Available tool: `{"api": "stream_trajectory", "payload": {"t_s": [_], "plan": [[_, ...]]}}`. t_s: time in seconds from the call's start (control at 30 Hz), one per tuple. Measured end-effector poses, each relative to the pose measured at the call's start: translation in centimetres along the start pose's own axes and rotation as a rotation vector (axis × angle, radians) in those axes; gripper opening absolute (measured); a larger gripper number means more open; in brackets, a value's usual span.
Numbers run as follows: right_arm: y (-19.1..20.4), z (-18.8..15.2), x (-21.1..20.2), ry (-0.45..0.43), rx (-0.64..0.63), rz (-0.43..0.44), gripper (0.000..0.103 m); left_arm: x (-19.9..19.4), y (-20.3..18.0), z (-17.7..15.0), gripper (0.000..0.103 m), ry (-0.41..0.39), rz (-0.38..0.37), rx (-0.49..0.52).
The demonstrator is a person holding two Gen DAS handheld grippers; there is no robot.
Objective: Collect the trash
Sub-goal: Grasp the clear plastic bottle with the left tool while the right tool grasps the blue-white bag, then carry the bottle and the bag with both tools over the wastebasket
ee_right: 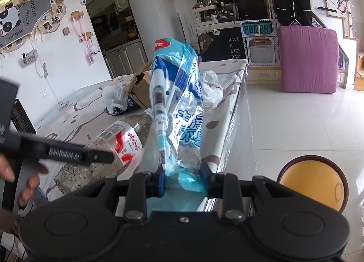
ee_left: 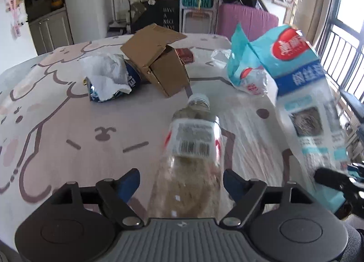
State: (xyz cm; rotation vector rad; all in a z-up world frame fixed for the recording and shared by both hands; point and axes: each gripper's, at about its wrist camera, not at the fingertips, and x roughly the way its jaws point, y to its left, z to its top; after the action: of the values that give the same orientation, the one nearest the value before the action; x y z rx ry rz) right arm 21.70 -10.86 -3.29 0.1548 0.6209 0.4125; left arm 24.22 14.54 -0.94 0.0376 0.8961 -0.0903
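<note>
step: right hand-held gripper [ee_right: 183, 181] clamped on blue wrapper [ee_right: 177, 102], lifted off the tabletop [ee_left: 68, 114] | left hand-held gripper [ee_left: 180, 182] apart around bottle [ee_left: 193, 139] lying on tabletop, not gripping | next: likely carry wrapper over bin [ee_right: 312, 182], release | bin on floor at right, looks empty | box [ee_left: 157, 64] open, contents unseen

Clear plastic bottle [ee_left: 193, 146], glossy plastic wrapper [ee_right: 179, 111]

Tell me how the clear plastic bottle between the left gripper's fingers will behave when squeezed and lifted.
The bottle looks empty, so probably light. Its thin clear wall may dent under the left gripper. Round and lying on its side, it could roll if released.
</note>
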Motion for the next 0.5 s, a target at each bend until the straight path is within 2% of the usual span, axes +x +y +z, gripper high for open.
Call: {"api": "stream_trajectory", "payload": {"t_s": [0.1, 0.17, 0.2, 0.33, 0.5], "plan": [[-0.1, 0.2, 0.1, 0.005, -0.003, -0.001, 0.031, 1.6, 0.1, 1.1, 0.080, 0.080, -0.019, 0.003], [-0.2, 0.2, 0.2, 0.010, -0.007, 0.000, 0.031, 2.4, 0.1, 1.2, 0.072, 0.119, -0.040, -0.004], [-0.2, 0.3, 0.3, 0.013, -0.009, 0.000, 0.031, 2.7, 0.1, 1.1, 0.065, 0.127, -0.055, -0.012], [-0.3, 0.3, 0.4, 0.019, -0.010, 0.003, 0.031, 1.7, -0.1, 0.2, 0.063, 0.021, -0.051, -0.043], [-0.9, 0.6, -0.5, -0.009, -0.001, -0.001, 0.031, -1.8, -1.1, -0.6, 0.062, -0.124, -0.016, -0.083]]}}
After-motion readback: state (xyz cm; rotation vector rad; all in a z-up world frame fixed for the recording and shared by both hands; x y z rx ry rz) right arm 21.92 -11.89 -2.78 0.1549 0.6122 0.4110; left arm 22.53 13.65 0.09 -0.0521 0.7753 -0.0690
